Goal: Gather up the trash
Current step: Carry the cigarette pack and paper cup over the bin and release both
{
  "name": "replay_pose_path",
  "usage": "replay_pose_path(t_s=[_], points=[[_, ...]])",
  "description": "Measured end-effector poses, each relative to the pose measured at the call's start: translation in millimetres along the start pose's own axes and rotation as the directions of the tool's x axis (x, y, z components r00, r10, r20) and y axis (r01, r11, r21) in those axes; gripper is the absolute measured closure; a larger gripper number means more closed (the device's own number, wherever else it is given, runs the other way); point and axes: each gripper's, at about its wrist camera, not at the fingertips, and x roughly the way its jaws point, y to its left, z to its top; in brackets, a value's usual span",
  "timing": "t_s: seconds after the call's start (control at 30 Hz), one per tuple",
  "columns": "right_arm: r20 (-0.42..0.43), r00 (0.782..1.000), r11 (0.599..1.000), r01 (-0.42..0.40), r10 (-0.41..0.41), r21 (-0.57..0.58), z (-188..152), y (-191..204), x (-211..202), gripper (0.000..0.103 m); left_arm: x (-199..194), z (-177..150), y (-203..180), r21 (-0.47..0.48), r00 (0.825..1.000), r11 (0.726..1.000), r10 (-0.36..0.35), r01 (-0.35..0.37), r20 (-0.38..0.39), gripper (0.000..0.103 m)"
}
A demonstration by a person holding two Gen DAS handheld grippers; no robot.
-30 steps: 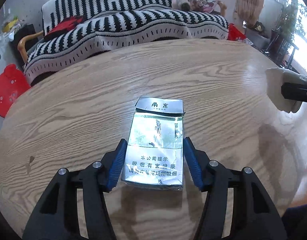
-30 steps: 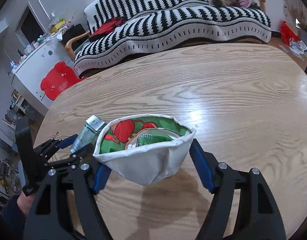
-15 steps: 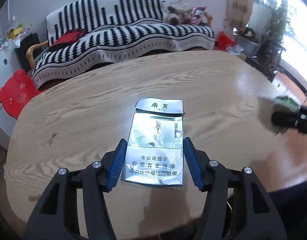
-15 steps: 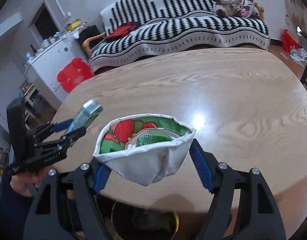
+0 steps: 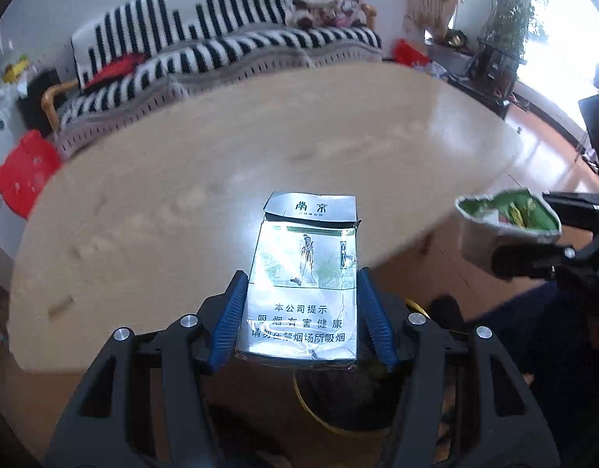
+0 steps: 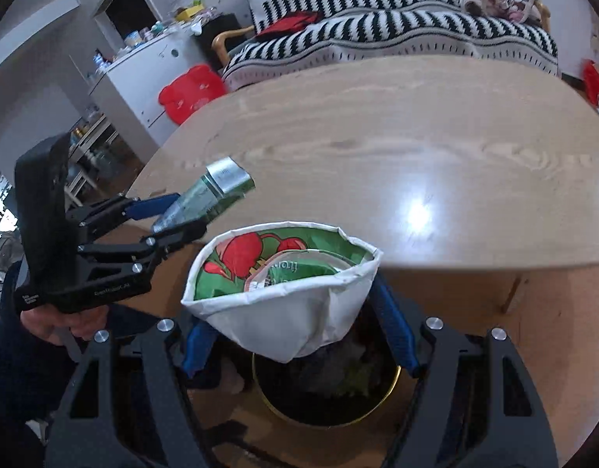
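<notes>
Striped sofa [image 6: 397, 35] along the far wall, black-and-white throw over it. In front of that, a broad oval wooden tabletop [image 6: 377, 156], bare and glossy. Below its near edge, on the floor, a round bin [image 6: 330, 394] with a yellow rim, dark inside with some scraps at the bottom. Above the bin, a crumpled paper cup [image 6: 283, 312], white outside and printed green and red inside, with a peeled lid tucked in it. Clamped by its sides between the blue pads of the right hand-held gripper [image 6: 299, 335], held off the tabletop and directly over the bin's mouth. To the left in the right wrist view, the left hand-held gripper [image 5: 303, 312], gripped from below by a hand [image 6: 61, 319] in a dark sleeve. Clenched on a flattened silver cigarette pack [image 5: 305, 277], lid flap open at the far end, printed face up with a small figure and lines of characters. Pack lifted clear of the tabletop, near the table's edge and just beside the cup.
</notes>
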Motion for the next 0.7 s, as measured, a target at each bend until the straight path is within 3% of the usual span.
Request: replay_pose_path(t_s=[0.13,0.37,0.7], points=[[-0.097,0.995,0.999,-0.014,0.018,0.039,-22,-1,18,0.031,7,-33,-15,0.025,0.995,0.998,-0.048,0.05,-0.083,0.047],[-0.235,0.972,0.998,0.016,-0.001,0.061,-47,-1,47,0.031,35,-62,-29,0.039,0.968,0.992,-0.108,0.119,-0.228,0.047],[-0.246,0.969,0.997,0.037,-0.02,0.062,-49,-2,49,0.031,41,-57,-33,0.036,0.963,0.99,-0.126,0.139,-0.239,0.047]])
